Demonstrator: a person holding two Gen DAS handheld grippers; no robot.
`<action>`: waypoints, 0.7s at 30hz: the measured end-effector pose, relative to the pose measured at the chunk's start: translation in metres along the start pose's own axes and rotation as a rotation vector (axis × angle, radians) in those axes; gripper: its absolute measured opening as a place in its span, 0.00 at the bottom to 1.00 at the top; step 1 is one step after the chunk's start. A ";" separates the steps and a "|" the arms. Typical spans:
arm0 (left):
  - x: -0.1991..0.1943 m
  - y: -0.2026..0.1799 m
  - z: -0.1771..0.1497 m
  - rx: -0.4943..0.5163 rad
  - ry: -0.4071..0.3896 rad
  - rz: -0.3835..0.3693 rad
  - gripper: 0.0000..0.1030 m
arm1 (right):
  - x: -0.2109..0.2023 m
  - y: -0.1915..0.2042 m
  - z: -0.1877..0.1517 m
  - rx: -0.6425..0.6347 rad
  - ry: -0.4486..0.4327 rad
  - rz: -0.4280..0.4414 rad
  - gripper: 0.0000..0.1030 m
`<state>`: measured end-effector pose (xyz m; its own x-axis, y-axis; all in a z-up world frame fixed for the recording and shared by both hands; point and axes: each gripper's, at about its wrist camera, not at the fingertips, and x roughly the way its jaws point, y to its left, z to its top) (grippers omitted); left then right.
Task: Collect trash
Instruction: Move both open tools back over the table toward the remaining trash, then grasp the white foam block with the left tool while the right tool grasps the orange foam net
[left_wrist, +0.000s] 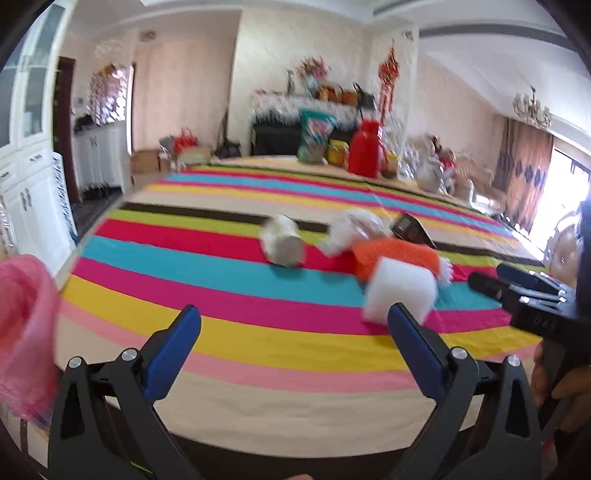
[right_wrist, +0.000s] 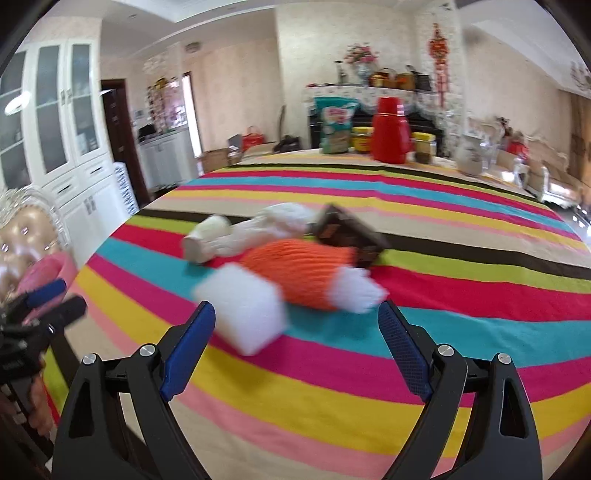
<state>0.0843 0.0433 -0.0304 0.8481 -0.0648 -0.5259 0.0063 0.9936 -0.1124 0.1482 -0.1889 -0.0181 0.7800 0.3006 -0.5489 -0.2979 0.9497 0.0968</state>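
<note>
Here, both tongs are hovering above the near edge of the striped tabletop (right_wrist: 461, 295), each gaping wide with nothing between its blue pads. The left tongs (left_wrist: 293, 334) are pointing toward the trash pile, with a pink plastic bag (left_wrist: 26, 332) hanging at the left edge of their view. The right tongs (right_wrist: 297, 326) are facing a white foam block (right_wrist: 243, 310) lying just ahead. Behind it, an orange foam net (right_wrist: 295, 267) is touching a white foam net (right_wrist: 354, 290), crumpled white paper (right_wrist: 273, 225), an overturned paper cup (right_wrist: 205, 238) and a dark brown box (right_wrist: 347, 236). A red thermos (right_wrist: 391, 129) is standing at the far edge.
</note>
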 end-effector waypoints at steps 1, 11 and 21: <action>0.007 -0.009 0.000 0.002 0.011 -0.006 0.95 | -0.004 -0.010 -0.001 0.012 -0.009 -0.013 0.82; 0.068 -0.080 0.006 0.105 0.140 -0.063 0.95 | -0.008 -0.071 -0.010 0.120 -0.017 -0.055 0.82; 0.117 -0.103 0.008 0.122 0.243 -0.075 0.84 | 0.004 -0.083 -0.013 0.126 0.027 -0.062 0.82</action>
<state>0.1868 -0.0658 -0.0733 0.6907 -0.1443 -0.7086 0.1404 0.9880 -0.0643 0.1690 -0.2671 -0.0394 0.7789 0.2404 -0.5793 -0.1771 0.9703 0.1646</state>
